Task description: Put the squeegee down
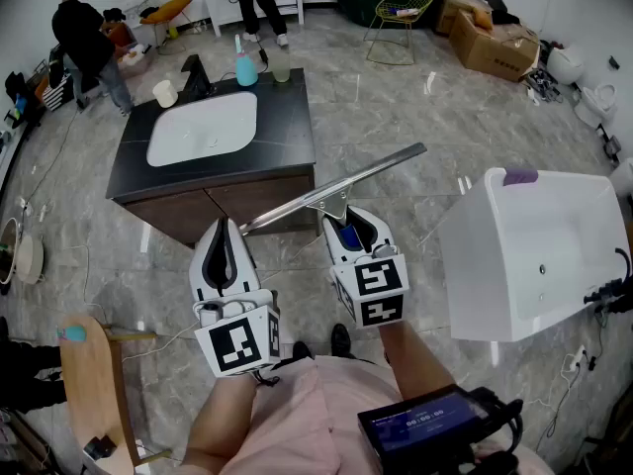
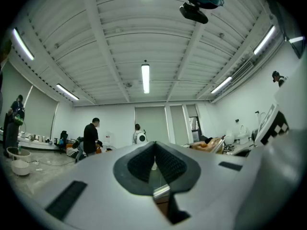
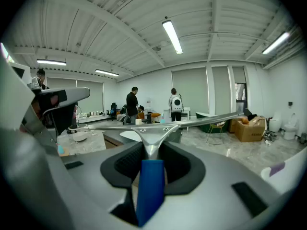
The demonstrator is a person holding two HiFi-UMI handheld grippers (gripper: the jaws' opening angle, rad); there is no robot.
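Note:
The squeegee (image 1: pixel 336 192) has a long metal blade and a blue handle (image 3: pixel 150 186). My right gripper (image 1: pixel 348 218) is shut on that handle and holds the squeegee in the air, in front of the dark vanity counter (image 1: pixel 292 117). The blade (image 3: pixel 158 123) runs crosswise just beyond the jaws, rising toward the right in the head view. My left gripper (image 1: pixel 224 230) hangs beside it on the left, a little lower. In the left gripper view its pads (image 2: pixel 144 163) meet with nothing between them.
The counter holds a white basin (image 1: pixel 203 127), a blue bottle (image 1: pixel 245 67) and a cup (image 1: pixel 164 93). A white bathtub (image 1: pixel 534 255) stands at the right, a wooden stool (image 1: pixel 89 384) at the lower left. People, a wire chair (image 1: pixel 401 13) and cardboard boxes (image 1: pixel 495 43) are at the back.

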